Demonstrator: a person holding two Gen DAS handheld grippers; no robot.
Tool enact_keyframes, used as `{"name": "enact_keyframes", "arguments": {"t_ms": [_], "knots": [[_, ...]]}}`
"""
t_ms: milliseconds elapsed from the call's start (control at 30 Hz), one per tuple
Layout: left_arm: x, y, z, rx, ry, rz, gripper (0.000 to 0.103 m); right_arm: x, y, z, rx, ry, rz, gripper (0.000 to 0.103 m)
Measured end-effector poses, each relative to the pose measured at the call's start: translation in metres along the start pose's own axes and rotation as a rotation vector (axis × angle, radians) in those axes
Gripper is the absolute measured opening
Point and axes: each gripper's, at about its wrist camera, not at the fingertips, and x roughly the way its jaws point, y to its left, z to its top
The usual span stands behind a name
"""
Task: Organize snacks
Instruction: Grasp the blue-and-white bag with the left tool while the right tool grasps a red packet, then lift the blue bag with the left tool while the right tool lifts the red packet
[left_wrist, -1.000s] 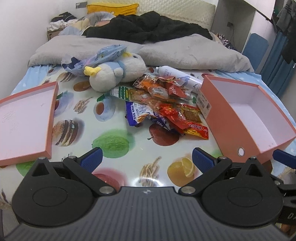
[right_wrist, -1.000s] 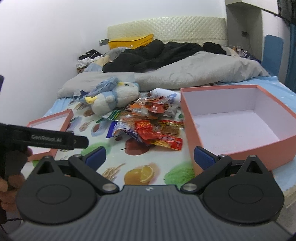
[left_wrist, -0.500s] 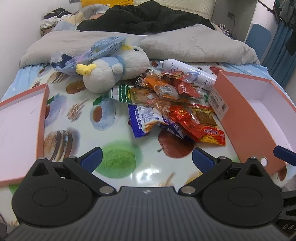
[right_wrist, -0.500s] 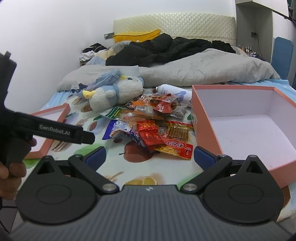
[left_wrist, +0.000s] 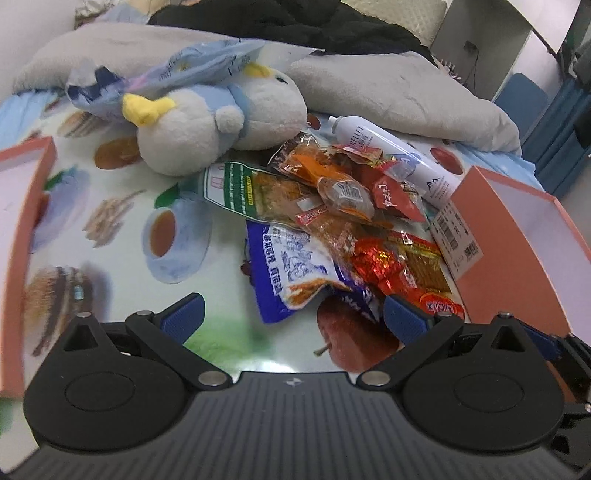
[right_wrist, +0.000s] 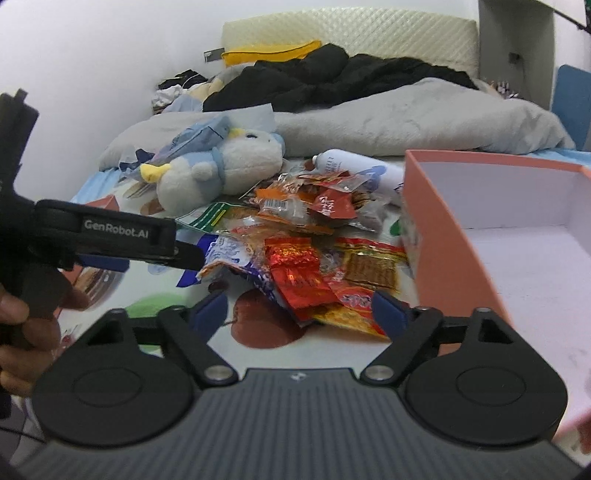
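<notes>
A pile of snack packets lies on the printed bed cover; it also shows in the right wrist view. A blue-and-white packet is nearest my left gripper, which is open and empty just short of it. A red foil packet lies just ahead of my right gripper, also open and empty. An open pink box stands right of the pile. The left gripper's body shows at the left of the right wrist view.
A plush penguin and a white spray bottle lie behind the pile. The pink box lid lies at the left. A grey blanket and black clothes cover the back of the bed.
Both grippers have moved forward toward the snack pile, which now looms larger. Both stay open and empty.
</notes>
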Motion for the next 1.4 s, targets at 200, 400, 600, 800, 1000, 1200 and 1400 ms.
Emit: {"name": "enact_keyframes", "arguments": {"t_ms": [200, 400, 600, 800, 1000, 1200, 1400], "knots": [[0.031, 0.006, 0.009, -0.018, 0.005, -0.051, 0.103, 0.039, -0.01, 0.011, -0.003, 0.008, 0.013, 0.074], [0.055, 0.008, 0.019, -0.044, 0.02, -0.111, 0.103, 0.071, -0.02, 0.019, -0.016, 0.015, 0.046, 0.074], [0.074, 0.009, 0.02, -0.051, 0.056, -0.13, 0.09, 0.095, -0.015, 0.017, -0.057, 0.046, 0.106, 0.064], [0.084, 0.017, 0.017, -0.082, 0.076, -0.143, 0.076, 0.107, -0.016, 0.013, -0.047, 0.051, 0.125, 0.058], [0.085, 0.019, 0.017, -0.097, 0.083, -0.167, 0.063, 0.109, -0.017, 0.013, -0.048, 0.055, 0.135, 0.055], [0.076, 0.017, 0.014, -0.102, 0.072, -0.173, 0.049, 0.098, -0.016, 0.012, -0.062, 0.061, 0.129, 0.055], [0.057, 0.014, 0.007, -0.091, 0.064, -0.163, 0.037, 0.077, -0.012, 0.009, -0.059, 0.058, 0.113, 0.055]]}}
